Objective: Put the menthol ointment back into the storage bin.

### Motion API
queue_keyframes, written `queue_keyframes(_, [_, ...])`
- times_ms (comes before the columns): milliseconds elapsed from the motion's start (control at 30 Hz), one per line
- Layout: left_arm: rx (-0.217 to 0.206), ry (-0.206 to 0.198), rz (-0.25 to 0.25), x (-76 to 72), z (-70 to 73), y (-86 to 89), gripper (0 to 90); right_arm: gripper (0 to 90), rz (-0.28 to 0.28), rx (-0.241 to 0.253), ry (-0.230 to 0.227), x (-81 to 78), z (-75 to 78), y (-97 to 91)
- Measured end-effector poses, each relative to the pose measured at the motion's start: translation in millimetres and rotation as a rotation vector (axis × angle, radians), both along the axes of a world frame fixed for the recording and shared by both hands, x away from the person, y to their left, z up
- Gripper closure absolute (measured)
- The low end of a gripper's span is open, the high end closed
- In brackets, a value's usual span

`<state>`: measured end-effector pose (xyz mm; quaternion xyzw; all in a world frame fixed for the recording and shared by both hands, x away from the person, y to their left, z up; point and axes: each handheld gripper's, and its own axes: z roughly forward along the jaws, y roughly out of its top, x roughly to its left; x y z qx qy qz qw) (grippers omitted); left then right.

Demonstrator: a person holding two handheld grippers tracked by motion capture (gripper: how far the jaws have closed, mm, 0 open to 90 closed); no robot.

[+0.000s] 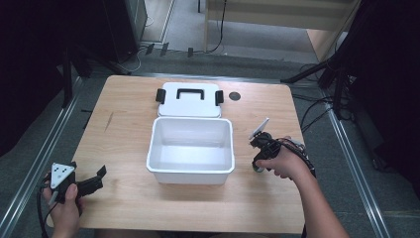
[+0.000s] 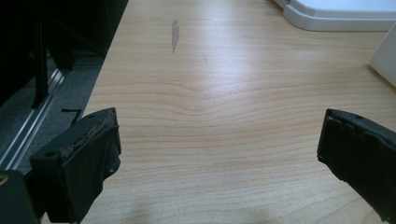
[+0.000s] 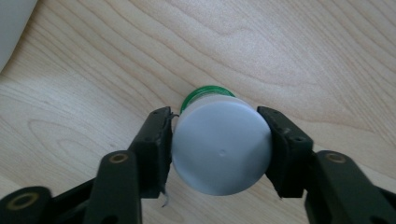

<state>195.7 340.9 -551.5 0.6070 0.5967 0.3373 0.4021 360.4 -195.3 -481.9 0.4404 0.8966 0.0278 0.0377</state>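
Note:
My right gripper [image 3: 222, 137] points down at the table, shut on a small bottle [image 3: 219, 154] with a pale grey-white cap and a green band at its far end. In the high view this gripper [image 1: 259, 164] sits just right of the open white bin [image 1: 154, 148], which looks empty. The bin's white lid [image 1: 189, 105], with a black handle and black latches, lies flat behind the bin. My left gripper [image 1: 98, 177] rests near the table's front left corner, open, with bare wood between its fingers [image 2: 88, 144].
A round dark spot [image 1: 235, 96] marks the table right of the lid. A grey scuff [image 2: 175, 35] lies on the wood left of the bin. Metal floor rails run along both sides of the table. Cables trail on the floor at the right.

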Motion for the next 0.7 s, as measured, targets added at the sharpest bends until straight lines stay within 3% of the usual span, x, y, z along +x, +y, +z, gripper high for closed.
queue_keyframes(233, [0.003, 0.003, -0.002, 0.0, 0.1, -0.1, 0.1, 51.2, 0.024, 0.017, 0.033, -0.7, 3.7, 0.5])
queue_keyframes(433, [0.004, 0.004, -0.002, 0.1, 0.2, -0.2, 0.2, 51.2, 0.047, 0.031, 0.034, -1.6, 13.5, 2.2])
queue_keyframes(467, [0.005, 0.004, -0.002, 0.1, 0.2, -0.2, 0.1, 51.2, 0.074, 0.028, 0.029, -1.9, 20.0, 3.8])
queue_keyframes(700, [0.004, 0.003, -0.003, 0.2, 0.1, -0.2, 0.1, 51.2, 0.105, 0.036, 0.049, -2.1, 43.8, 10.6])
